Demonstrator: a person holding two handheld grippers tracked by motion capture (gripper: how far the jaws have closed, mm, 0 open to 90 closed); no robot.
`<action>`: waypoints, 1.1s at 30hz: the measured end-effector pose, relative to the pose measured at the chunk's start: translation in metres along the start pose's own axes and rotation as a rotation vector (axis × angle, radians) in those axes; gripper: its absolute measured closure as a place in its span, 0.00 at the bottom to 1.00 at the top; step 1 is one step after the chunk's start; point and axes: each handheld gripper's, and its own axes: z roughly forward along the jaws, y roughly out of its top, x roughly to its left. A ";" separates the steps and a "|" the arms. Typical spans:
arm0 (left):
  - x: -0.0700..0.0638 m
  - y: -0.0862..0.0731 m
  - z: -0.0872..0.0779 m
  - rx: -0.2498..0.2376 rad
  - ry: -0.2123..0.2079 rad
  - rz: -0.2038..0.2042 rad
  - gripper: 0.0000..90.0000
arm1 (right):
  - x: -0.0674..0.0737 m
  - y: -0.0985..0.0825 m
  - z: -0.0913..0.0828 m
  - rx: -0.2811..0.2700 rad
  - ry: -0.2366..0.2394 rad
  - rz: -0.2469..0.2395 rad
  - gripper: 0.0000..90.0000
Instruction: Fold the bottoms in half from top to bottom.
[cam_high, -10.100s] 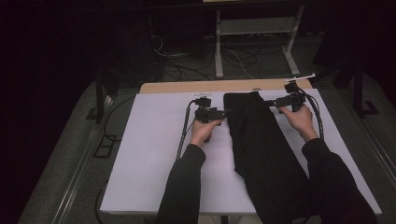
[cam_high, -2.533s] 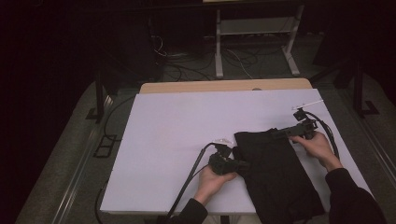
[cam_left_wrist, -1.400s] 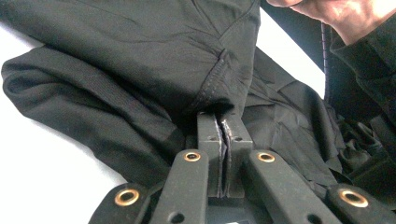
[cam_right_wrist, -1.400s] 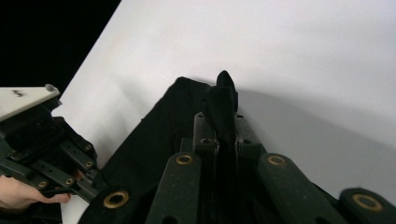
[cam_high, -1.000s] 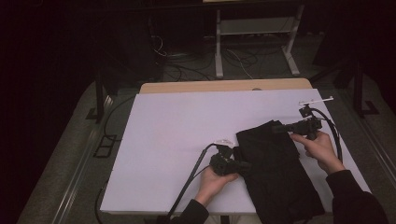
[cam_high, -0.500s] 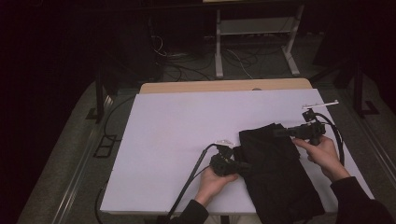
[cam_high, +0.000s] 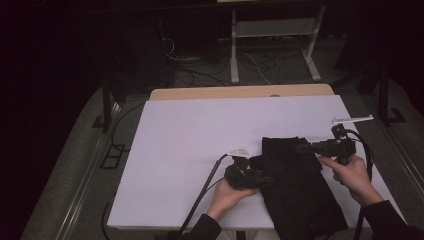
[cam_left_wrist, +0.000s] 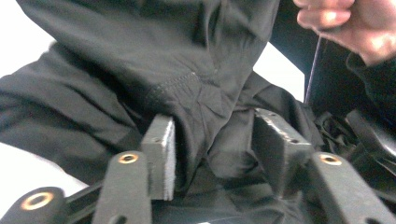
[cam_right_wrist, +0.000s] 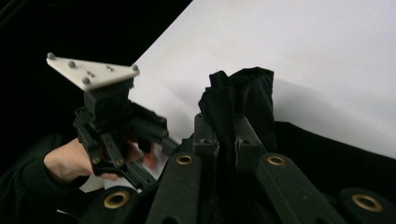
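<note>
While the right gripper (cam_right_wrist: 227, 135) pinches a fold of the black garment (cam_high: 295, 185), the left gripper (cam_left_wrist: 212, 140) has just been opening, cloth seemingly loose between its jaws; next, regrasp and fold.

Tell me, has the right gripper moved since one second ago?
Yes. In the high view the right gripper, shut on the black garment, has moved toward the right edge of the white table, pulling the cloth along.

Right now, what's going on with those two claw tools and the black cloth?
Left gripper jaws just opened, black garment slack between them. Right gripper clamped on a garment fold. White table around it, nothing blocking.
</note>
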 end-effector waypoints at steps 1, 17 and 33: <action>-0.001 0.001 -0.001 -0.011 0.005 0.004 0.51 | 0.002 -0.002 -0.002 -0.001 0.002 0.002 0.91; 0.008 0.011 -0.020 -0.141 0.111 0.006 0.15 | 0.012 -0.023 -0.012 0.004 0.047 -0.013 0.91; 0.010 0.017 -0.021 -0.153 0.148 0.003 0.09 | 0.020 -0.048 -0.020 0.039 0.109 -0.073 0.91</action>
